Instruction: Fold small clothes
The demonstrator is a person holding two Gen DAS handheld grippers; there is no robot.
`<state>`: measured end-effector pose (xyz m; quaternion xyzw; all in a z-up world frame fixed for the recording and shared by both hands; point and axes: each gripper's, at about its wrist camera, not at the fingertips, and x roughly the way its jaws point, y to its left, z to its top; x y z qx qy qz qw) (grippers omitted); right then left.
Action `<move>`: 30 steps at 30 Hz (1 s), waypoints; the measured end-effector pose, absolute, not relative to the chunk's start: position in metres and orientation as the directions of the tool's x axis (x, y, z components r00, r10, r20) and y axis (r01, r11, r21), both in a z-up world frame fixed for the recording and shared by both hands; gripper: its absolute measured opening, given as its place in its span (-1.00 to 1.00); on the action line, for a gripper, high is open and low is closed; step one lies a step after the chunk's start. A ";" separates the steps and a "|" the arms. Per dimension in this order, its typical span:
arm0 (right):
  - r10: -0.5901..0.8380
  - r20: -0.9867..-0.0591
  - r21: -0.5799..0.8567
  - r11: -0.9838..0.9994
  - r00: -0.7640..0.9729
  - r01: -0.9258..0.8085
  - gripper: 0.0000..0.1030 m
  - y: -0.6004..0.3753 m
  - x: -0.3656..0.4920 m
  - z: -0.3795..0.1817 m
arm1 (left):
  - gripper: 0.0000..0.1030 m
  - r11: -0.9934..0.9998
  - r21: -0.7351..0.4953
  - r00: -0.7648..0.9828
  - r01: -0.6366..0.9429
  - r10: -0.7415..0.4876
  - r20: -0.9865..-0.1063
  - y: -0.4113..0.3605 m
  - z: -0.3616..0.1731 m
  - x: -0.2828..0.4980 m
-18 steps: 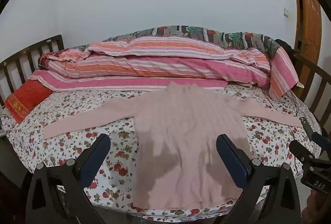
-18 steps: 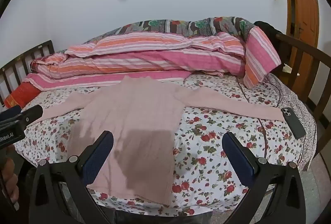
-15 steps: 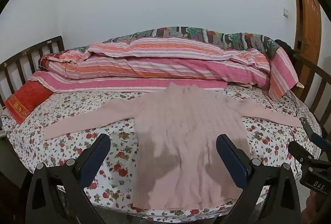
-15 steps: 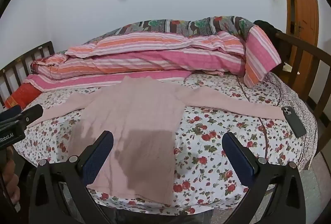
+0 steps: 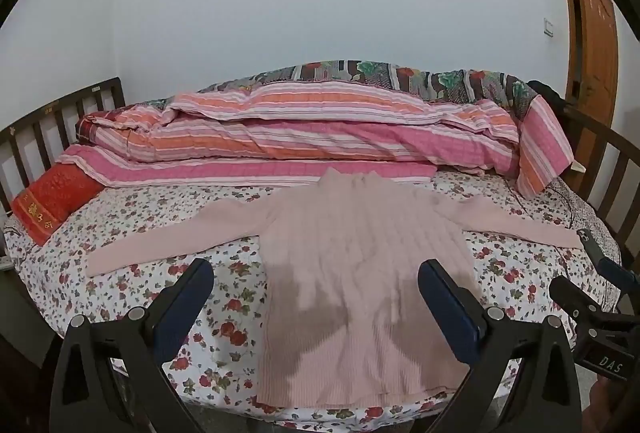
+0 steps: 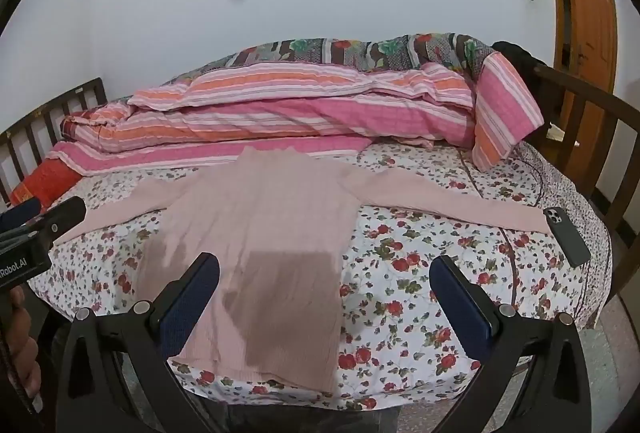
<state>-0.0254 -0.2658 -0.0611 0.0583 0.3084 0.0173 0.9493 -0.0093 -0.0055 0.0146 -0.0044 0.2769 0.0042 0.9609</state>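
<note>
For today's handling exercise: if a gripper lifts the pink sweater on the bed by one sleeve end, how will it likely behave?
The pink sweater is ribbed knit lying flat and limp on the bed, so it would probably drape and sag. Its long spread sleeves would likely trail behind. The knit looks soft rather than slick, so slipping from the pads seems unlikely.

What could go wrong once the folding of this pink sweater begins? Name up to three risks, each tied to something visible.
1. The phone lies touching the cuff of the sweater; lifting that sleeve could drag it off the bed.
2. The hem hangs at the mattress edge, so a pull might slide the sweater off.
3. The collar touches the striped quilt, which might snag in a fold.
</note>
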 end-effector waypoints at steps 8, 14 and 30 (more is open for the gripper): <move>0.072 -0.581 0.129 0.992 0.811 0.005 1.00 -0.265 -0.027 -0.062 | 1.00 1.000 -0.015 0.846 0.001 -0.008 -0.533 -0.006 0.013 -0.009; 0.081 -0.575 0.133 0.991 0.814 -0.005 1.00 -0.263 -0.029 -0.060 | 1.00 1.000 -0.023 0.849 0.003 -0.015 -0.529 -0.006 0.013 -0.010; 0.094 -0.576 0.144 0.990 0.812 -0.013 1.00 -0.260 -0.028 -0.062 | 1.00 1.000 -0.015 0.850 0.018 -0.023 -0.526 -0.011 0.010 -0.013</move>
